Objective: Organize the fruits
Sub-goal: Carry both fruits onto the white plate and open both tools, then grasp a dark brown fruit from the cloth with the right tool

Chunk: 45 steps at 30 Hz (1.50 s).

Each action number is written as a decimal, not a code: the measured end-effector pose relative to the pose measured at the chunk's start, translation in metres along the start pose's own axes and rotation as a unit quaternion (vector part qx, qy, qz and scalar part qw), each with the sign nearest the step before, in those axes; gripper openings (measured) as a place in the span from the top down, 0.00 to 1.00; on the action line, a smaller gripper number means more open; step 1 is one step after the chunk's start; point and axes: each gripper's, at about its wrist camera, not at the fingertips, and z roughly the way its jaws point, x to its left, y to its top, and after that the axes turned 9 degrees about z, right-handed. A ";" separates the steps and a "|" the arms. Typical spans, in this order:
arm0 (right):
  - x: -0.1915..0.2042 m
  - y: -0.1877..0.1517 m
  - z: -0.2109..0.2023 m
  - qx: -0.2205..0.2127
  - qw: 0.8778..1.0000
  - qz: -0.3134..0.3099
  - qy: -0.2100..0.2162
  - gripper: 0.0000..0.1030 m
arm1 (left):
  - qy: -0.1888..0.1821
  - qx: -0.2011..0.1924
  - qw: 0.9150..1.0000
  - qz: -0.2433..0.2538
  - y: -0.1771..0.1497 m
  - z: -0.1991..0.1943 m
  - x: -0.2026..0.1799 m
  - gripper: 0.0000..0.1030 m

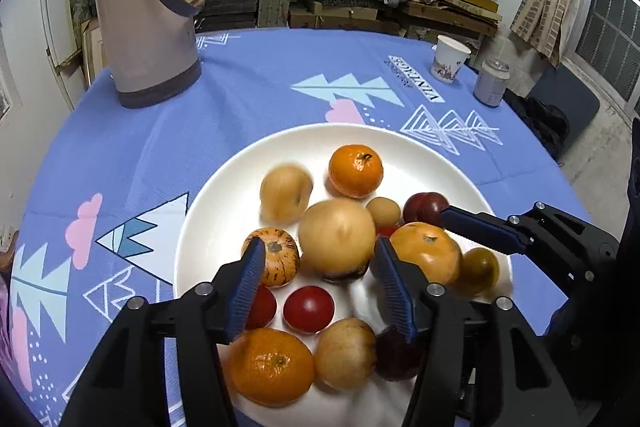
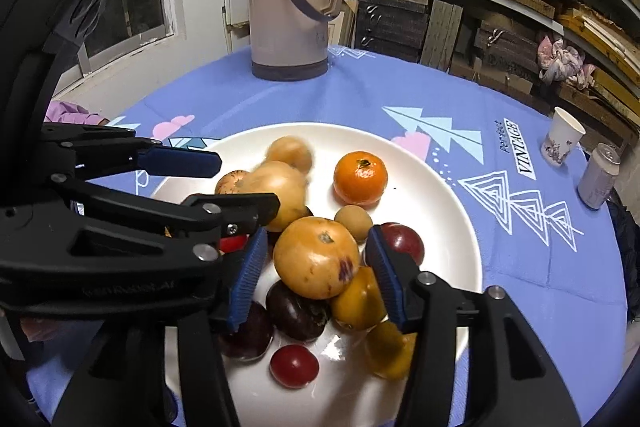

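Plate [image 1: 224,187], white, round: sits on the blue printed cloth [image 1: 248,83] of the surface, toward its near edge, carrying all the fruit in a loose heap at its middle.

Fruit, orientation: mostly round, no clear long axis. Mandarin [image 1: 355,170] at the far side of the plate, stem end up. Second mandarin [image 1: 270,366] at the near rim, stem end up. Striped small gourd-like fruit [image 1: 278,261] toward the left rim, stem scar up. Large pale yellow fruit [image 1: 337,234] at the heap's centre, blurred. Yellow-orange fruit [image 2: 316,257] right of it, calyx up, with a dark blemish on its near side. Dark plums [image 2: 295,311] and red cherry tomato [image 2: 294,365] along the near side.

Left gripper [image 1: 320,287]: fingers [image 1: 248,287] spread wide, holding nothing; the pale yellow fruit lies between their tips, contact not discernible.

Right gripper [image 2: 316,279]: fingers [image 2: 248,279] spread wide around the yellow-orange fruit, neither pad clearly pressing it; nothing lifted.

Other items: beige thermos jug [image 1: 144,7] upright near the far left edge of the surface; paper cup [image 1: 449,59] and drinks can [image 1: 493,81] near the far right edge, side by side.
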 end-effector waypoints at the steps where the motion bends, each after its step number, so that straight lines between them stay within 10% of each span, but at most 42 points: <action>1: 0.000 0.000 -0.005 -0.004 1.000 0.000 -0.001 0.49 | 0.000 -0.002 1.000 0.001 0.000 -0.002 -0.001 0.44; 45: 0.002 -0.102 -0.133 -0.021 0.999 0.042 -0.025 0.13 | 0.044 0.001 0.999 -0.005 -0.084 -0.087 -0.046 0.21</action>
